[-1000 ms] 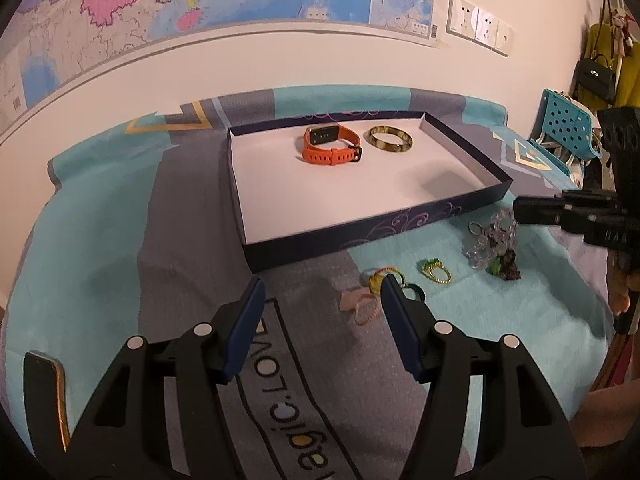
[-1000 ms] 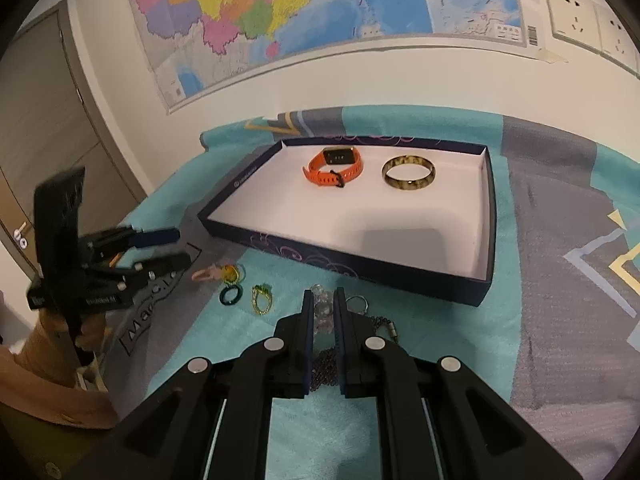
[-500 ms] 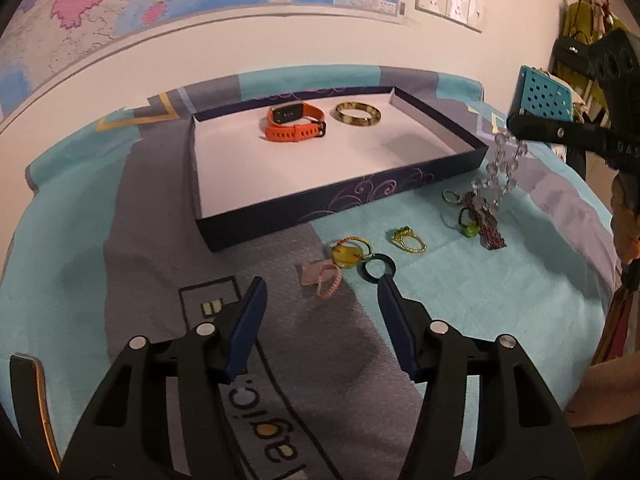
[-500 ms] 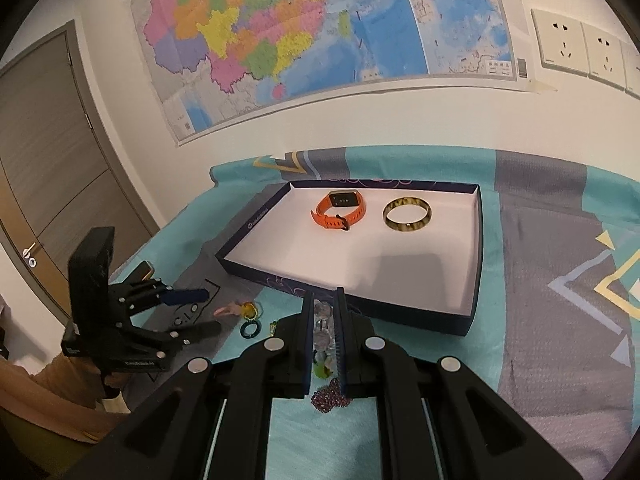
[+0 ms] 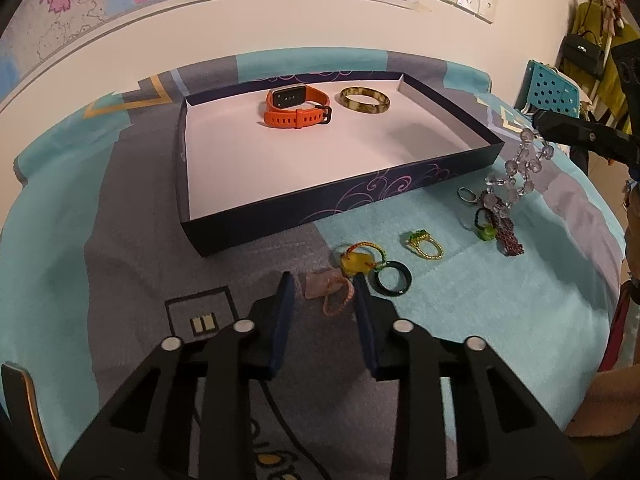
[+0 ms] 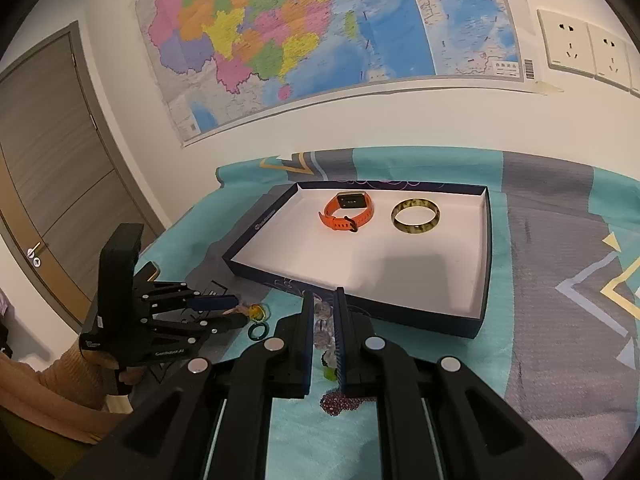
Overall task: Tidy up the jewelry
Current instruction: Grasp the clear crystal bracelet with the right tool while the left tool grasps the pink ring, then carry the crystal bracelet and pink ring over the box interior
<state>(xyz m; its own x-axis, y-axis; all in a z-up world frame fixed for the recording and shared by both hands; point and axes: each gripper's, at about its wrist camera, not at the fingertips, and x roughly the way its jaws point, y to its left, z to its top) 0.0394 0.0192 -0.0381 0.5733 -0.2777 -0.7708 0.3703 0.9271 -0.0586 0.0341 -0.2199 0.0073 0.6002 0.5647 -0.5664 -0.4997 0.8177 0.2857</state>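
A room in a home, likely a bedroom: a teal and grey patterned fabric cover (image 6: 560, 240) is lying across a bed-like surface, a large colourful paper wall map (image 6: 320, 32) is hanging above, and handbags (image 5: 582, 50) are hanging beside a grey-brown wooden door (image 6: 48, 152).

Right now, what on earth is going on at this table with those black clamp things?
A person is sorting jewelry into a shallow dark-blue box, which already holds an orange watch and a mottled bangle. The right gripper holds up a clear-bead strand. The left gripper is closing around a small pink braided ring lying on the cloth.
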